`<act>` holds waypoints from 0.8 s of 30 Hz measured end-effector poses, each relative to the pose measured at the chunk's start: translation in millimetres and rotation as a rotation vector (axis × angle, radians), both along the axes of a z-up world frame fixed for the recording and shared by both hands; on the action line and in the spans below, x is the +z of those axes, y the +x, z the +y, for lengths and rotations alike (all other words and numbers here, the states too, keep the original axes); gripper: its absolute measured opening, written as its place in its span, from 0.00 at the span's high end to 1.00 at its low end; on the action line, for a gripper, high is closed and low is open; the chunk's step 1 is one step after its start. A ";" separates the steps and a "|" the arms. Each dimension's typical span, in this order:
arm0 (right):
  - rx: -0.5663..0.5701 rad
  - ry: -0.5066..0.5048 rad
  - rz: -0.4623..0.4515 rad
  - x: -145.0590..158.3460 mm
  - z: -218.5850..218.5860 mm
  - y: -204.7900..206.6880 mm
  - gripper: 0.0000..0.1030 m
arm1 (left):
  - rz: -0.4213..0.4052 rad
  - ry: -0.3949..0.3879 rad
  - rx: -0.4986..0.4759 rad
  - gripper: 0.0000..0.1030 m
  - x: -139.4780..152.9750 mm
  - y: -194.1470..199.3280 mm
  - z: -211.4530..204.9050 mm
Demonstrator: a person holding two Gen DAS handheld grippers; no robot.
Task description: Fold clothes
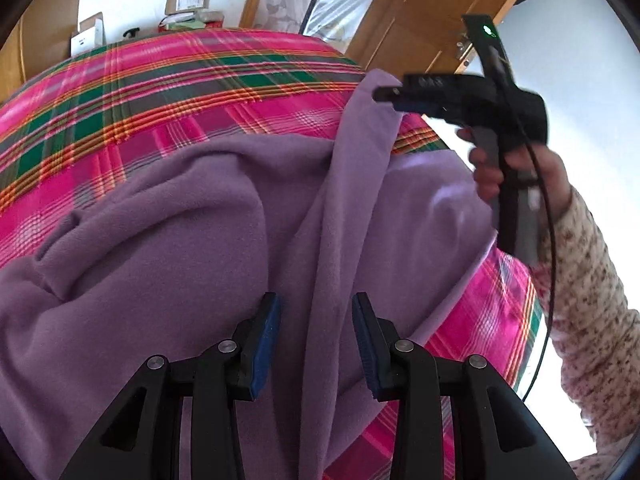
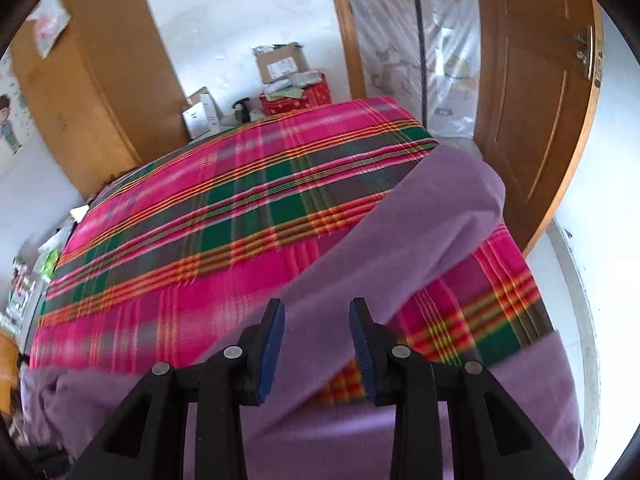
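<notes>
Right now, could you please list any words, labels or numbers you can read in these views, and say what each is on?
No text is legible.
Cardboard box: shipping label, too small to read.
White box: print blurred.
Right gripper: raised marks on its body, too blurred to read.
Wall poster: cartoon figure, no readable words.
</notes>
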State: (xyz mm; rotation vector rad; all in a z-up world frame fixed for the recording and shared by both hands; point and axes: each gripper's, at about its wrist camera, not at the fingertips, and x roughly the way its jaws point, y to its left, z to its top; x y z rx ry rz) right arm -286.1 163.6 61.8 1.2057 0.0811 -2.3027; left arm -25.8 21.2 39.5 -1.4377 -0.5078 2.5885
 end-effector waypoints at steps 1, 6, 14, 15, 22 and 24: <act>-0.001 -0.001 -0.002 -0.6 -3.6 -4.5 0.67 | -0.002 0.005 -0.001 0.63 -0.7 -1.5 0.3; -0.008 0.052 -0.041 -10.7 -22.5 -27.0 0.67 | -0.014 0.004 -0.007 0.63 -3.1 -4.3 3.4; -0.042 0.142 -0.058 -25.7 -40.3 -41.0 0.67 | -0.010 0.023 -0.007 0.63 -2.8 -4.0 1.0; -0.050 0.152 -0.054 -26.2 -40.5 -41.3 0.67 | -0.010 0.026 -0.007 0.63 -2.8 -4.3 0.7; -0.108 0.168 -0.042 -27.0 -33.1 -41.9 0.81 | -0.007 0.022 -0.011 0.63 -3.2 -5.0 1.0; -0.107 0.169 -0.037 -26.8 -31.4 -41.5 0.90 | -0.007 0.025 -0.009 0.63 -4.2 -6.6 0.7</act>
